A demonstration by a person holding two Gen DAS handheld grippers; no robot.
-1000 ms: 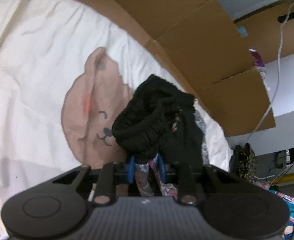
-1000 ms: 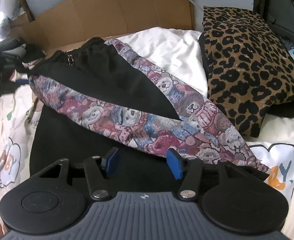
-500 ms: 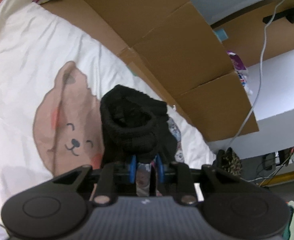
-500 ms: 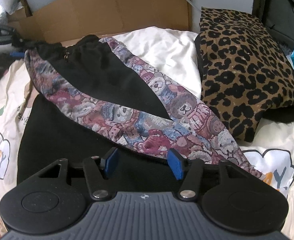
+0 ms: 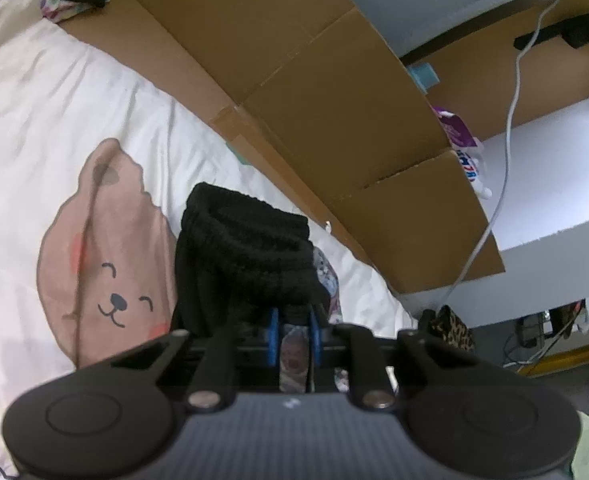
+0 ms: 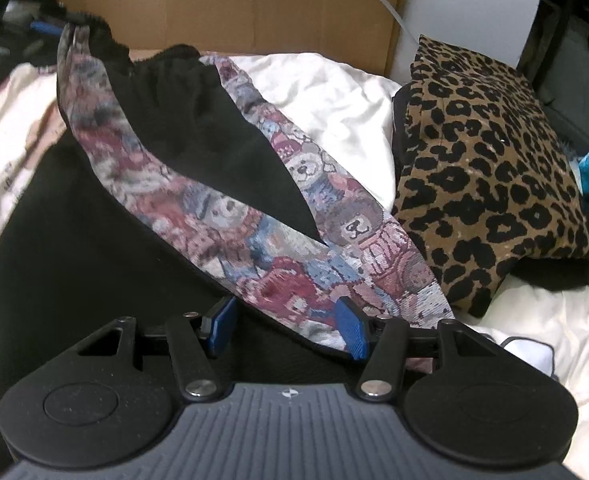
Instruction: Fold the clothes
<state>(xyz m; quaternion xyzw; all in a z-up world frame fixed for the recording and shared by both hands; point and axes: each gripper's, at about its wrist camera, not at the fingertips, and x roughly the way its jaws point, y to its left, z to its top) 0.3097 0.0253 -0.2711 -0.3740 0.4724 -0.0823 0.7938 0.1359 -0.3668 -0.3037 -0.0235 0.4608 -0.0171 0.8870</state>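
Note:
A garment with a teddy-bear print outside and black lining [image 6: 254, 208] stretches from near my right gripper up to the far left, over a black cloth [image 6: 74, 264]. My left gripper [image 5: 292, 334] is shut on its black elastic waistband [image 5: 250, 248] and holds that end lifted above the white bear-print bedding [image 5: 54, 120]; the lifted waistband end shows at top left in the right wrist view [image 6: 86, 36]. My right gripper [image 6: 286, 326] is open, its blue pads on either side of the garment's near end, not closed on it.
A leopard-print cushion [image 6: 490, 168] lies to the right of the garment. Flattened cardboard [image 5: 334, 112] stands along the bed's far side, also behind the garment [image 6: 234, 4]. A white cable [image 5: 506, 160] hangs down by the wall. White bedding [image 6: 326, 96] lies beneath.
My left gripper has carried the waistband up and to the far left, drawing the garment taut and longer. The right gripper has stayed open at the near end.

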